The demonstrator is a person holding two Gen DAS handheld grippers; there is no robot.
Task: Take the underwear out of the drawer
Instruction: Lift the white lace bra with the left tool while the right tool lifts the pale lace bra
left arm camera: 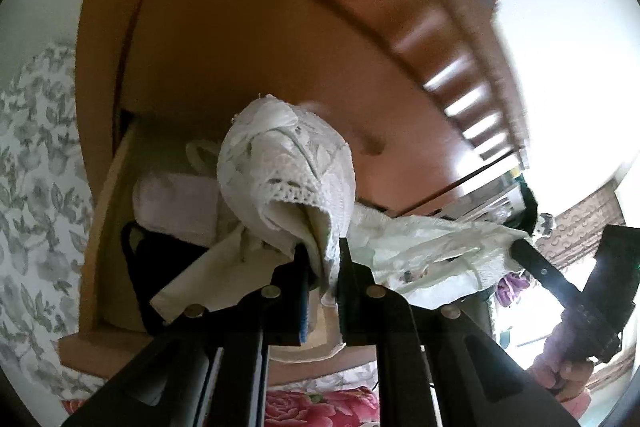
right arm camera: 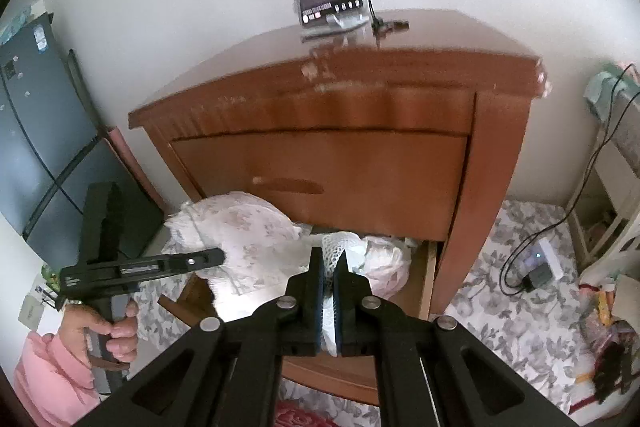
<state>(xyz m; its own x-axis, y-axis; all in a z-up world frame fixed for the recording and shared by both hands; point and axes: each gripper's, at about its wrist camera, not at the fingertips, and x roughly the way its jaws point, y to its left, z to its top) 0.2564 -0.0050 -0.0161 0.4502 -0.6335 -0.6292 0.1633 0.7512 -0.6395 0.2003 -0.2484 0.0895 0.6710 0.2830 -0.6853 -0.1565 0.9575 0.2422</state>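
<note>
White lace underwear [left arm camera: 286, 167] hangs above the open bottom wooden drawer [left arm camera: 102, 211], lifted mostly clear but not yet carried away. Two grippers hold it: the left gripper [left arm camera: 324, 255] clenched on one end, the right gripper [right arm camera: 329, 269] clenched on the other. About three more garments, perhaps, lie in the drawer.

Both grippers' fingers [left arm camera: 346, 251] [right arm camera: 316, 267] clamped, angled downward.
</note>
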